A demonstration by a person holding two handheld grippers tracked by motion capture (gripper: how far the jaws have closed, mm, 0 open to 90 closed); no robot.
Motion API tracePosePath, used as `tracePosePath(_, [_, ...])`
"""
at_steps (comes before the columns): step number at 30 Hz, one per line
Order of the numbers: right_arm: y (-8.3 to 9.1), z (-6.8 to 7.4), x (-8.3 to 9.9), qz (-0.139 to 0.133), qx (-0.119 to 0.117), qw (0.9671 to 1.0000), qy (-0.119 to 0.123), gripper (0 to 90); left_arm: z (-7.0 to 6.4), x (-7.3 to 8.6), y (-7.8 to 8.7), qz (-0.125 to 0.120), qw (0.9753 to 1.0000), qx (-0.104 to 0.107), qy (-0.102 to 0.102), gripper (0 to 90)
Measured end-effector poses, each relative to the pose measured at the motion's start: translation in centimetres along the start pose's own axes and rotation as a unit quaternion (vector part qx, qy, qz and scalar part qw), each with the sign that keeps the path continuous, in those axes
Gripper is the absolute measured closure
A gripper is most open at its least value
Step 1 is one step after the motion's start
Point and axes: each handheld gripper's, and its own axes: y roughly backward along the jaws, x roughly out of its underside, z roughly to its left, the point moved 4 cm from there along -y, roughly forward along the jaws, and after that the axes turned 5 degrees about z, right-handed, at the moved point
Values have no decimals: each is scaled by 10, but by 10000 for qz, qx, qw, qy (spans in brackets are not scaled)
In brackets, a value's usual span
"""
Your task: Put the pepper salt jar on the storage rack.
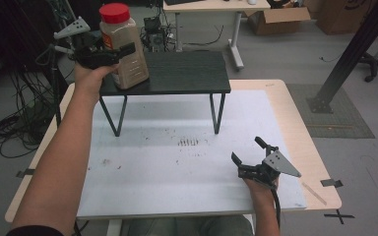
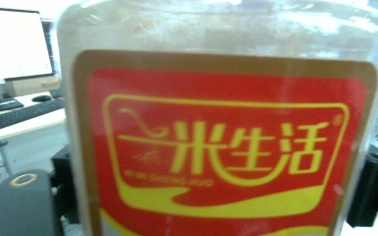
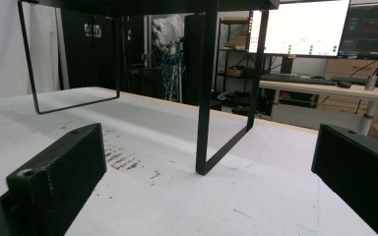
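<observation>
A clear plastic jar point(image 1: 124, 49) with a red lid and tan contents stands upright on the left end of a black raised shelf point(image 1: 187, 73). My left gripper point(image 1: 109, 53) is shut on the jar's middle, one jaw across its front. In the left gripper view the jar's red and yellow label point(image 2: 221, 152) sits right against the camera between the jaws. My right gripper point(image 1: 248, 152) rests low over the white table mat point(image 1: 177, 162) at the front right, open with nothing between its jaws; its view point(image 3: 206, 182) looks toward the shelf's legs point(image 3: 204, 93).
The shelf stands on thin black wire legs point(image 1: 216, 113) at the back of the mat. Dark scuff marks point(image 1: 188, 142) lie mid-mat. Behind the table are cables, a desk point(image 1: 216, 7) and cardboard boxes point(image 1: 280, 17). A black frame post point(image 1: 349, 54) rises at the right.
</observation>
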Motion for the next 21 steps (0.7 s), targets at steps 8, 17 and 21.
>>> tracePosePath(8, [0,0,0,-5,-1,10000,20,0,-6,-2,0,36,9998,-170,33,48])
tracePosePath(17, [0,1,0,-13,4,10000,22,0,-7,0,5,84,9992,-366,155,3])
tracePosePath(21, [1,0,0,-27,-2,10000,6,0,-9,1,10,80,9988,-430,233,2])
